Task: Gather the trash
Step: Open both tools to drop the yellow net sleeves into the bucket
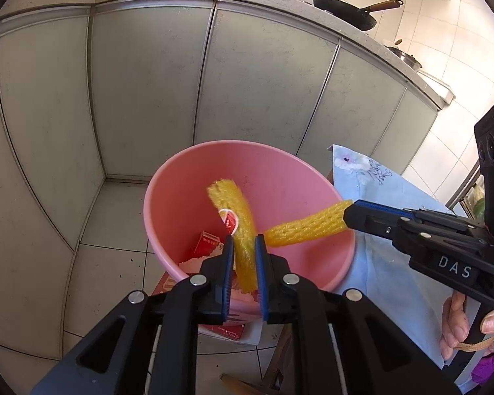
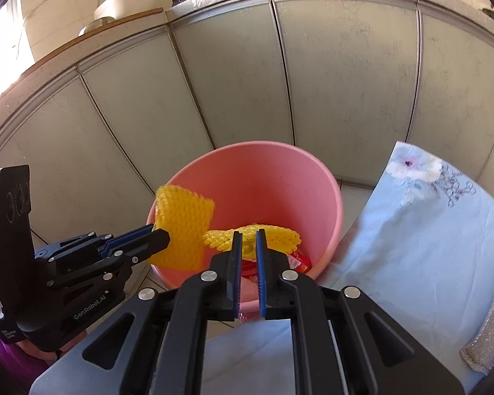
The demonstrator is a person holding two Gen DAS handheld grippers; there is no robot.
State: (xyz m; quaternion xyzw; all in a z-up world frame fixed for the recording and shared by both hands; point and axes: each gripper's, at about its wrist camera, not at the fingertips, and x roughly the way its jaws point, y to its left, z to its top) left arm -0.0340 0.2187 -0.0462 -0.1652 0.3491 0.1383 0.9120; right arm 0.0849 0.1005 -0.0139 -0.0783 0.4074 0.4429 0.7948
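A pink bucket (image 1: 280, 177) stands on the floor beside a table; it also shows in the right wrist view (image 2: 257, 171). My left gripper (image 1: 244, 247) is shut on a yellow foam fruit net (image 1: 237, 210) over the bucket's mouth; it shows from the side in the right wrist view (image 2: 161, 235) with its net (image 2: 181, 227). My right gripper (image 2: 248, 237) is shut on a second yellow foam net (image 2: 280, 237) above the bucket; in the left wrist view it (image 1: 347, 215) comes in from the right with its net (image 1: 306, 228). Red packets (image 1: 209, 243) lie in the bucket.
Grey cabinet doors (image 1: 148, 92) stand behind the bucket under a counter with black pans (image 1: 345, 13). A light blue floral cloth (image 2: 428, 230) covers the table at the right. A red box (image 1: 224, 329) lies under the bucket on the white tiled floor (image 1: 108, 230).
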